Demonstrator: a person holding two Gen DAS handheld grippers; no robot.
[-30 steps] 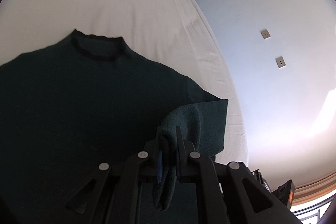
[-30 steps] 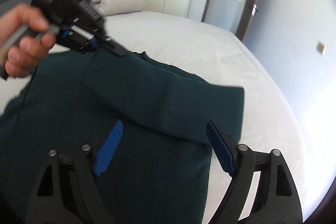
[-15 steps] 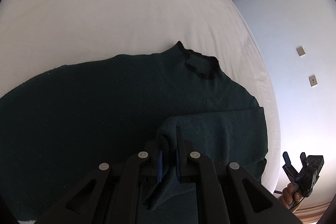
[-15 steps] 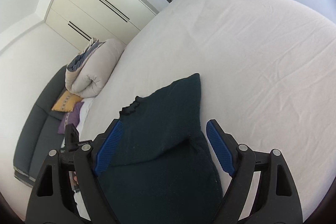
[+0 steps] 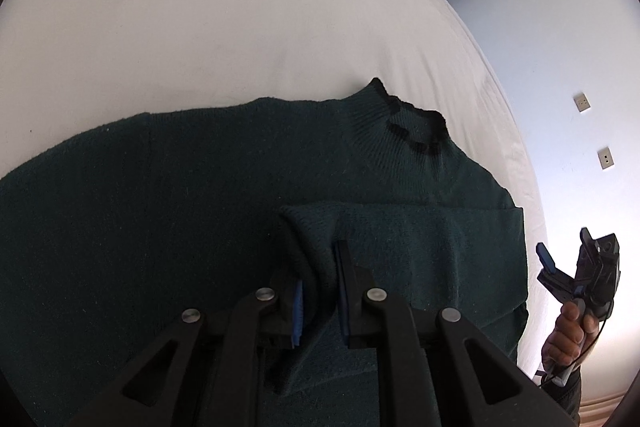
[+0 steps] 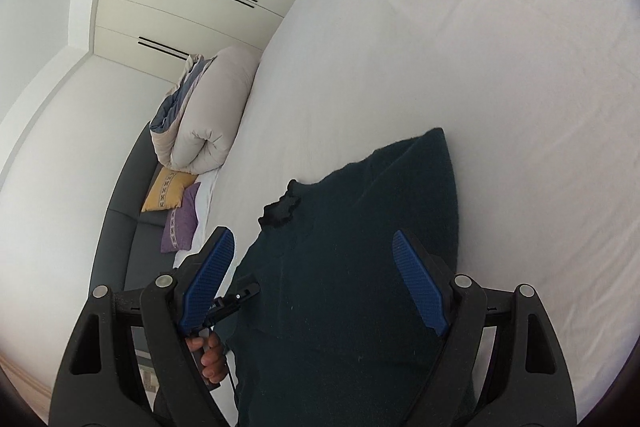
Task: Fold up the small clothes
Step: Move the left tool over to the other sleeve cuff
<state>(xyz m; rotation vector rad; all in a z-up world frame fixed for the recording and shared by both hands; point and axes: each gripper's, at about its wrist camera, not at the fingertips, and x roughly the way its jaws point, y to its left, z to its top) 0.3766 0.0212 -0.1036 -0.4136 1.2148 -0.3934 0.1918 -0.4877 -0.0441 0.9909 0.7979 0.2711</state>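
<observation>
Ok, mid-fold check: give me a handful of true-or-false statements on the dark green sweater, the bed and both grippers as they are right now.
1. The dark green knitted sweater lies on a white bed sheet. True.
2. The left gripper has sweater cloth between its fingers. True: a bunched fold of sleeve sits there as the jaws begin opening.
3. The right gripper is clamped on the collar. False: its jaws stand wide apart with nothing gripped; the ribbed collar lies ahead of them.
4. One sleeve is folded across the sweater's body. True.
5. The sweater is bright red. False: it is dark green.
</observation>
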